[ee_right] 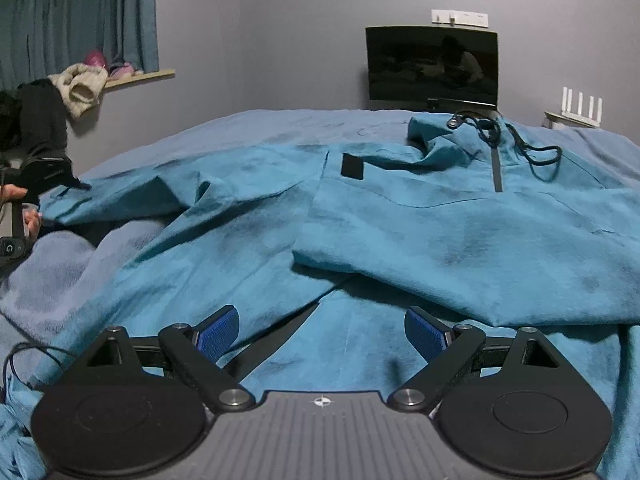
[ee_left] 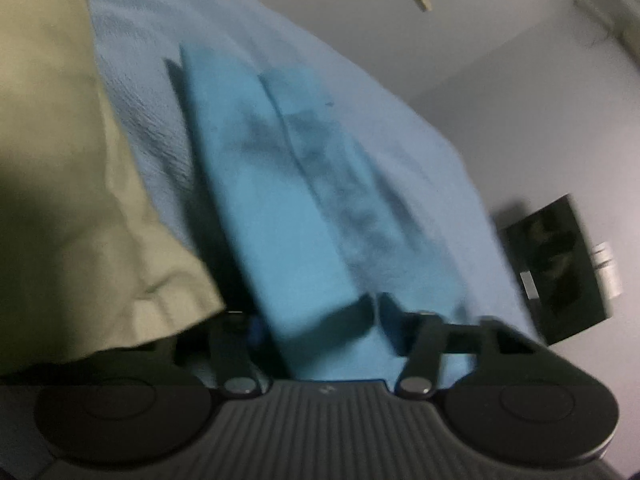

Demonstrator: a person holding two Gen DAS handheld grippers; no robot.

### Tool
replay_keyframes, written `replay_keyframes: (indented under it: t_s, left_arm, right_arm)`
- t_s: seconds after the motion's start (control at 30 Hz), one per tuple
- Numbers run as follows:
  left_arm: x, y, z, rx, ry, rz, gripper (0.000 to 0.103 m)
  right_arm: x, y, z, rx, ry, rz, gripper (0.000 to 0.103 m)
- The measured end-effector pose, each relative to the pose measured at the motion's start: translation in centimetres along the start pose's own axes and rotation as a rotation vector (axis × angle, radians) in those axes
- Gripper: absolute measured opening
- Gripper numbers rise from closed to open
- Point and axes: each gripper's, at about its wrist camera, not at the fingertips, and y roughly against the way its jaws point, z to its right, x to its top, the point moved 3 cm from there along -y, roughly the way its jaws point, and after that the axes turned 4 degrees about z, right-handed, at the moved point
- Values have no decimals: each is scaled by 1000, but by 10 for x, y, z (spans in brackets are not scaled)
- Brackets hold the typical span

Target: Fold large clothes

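A large teal-blue pullover jacket (ee_right: 460,220) with a short dark zip and a black drawcord (ee_right: 532,152) is spread across a bed covered by a pale blue bedspread (ee_right: 280,120). In the right wrist view, one sleeve (ee_right: 168,196) is stretched toward the left edge, where its cuff is met by the left gripper (ee_right: 60,184) and a hand (ee_right: 30,220). The right gripper (ee_right: 322,330) is held low over the jacket's hem, its blue-padded jaws spread wide with nothing grasped. In the blurred left wrist view, teal fabric (ee_left: 288,208) is seen running between the left gripper's jaws, which appear clenched on the sleeve, though the pads are hidden. A beige pillow (ee_left: 60,160) lies beside the bedspread. A dark monitor (ee_right: 432,64) stands behind the bed.
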Motion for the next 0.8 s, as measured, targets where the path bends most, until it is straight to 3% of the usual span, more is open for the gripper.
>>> replay_keyframes:
  t_s: [0.13, 0.3, 0.53, 0.8]
  left_arm:
    - [-2, -3, 12, 10, -69, 26, 15]
    - [-8, 5, 39, 31, -255, 96, 0]
    - [-13, 35, 80, -66, -425, 214, 0]
    - [-52, 77, 152, -331, -627, 295, 0]
  right_arm:
    - [-2, 0, -1, 3, 14, -2, 92]
    - [-4, 0, 1, 4, 5, -9, 92]
    - [-5, -1, 4, 1, -14, -9, 92]
    - [-6, -2, 4, 3, -8, -11, 92]
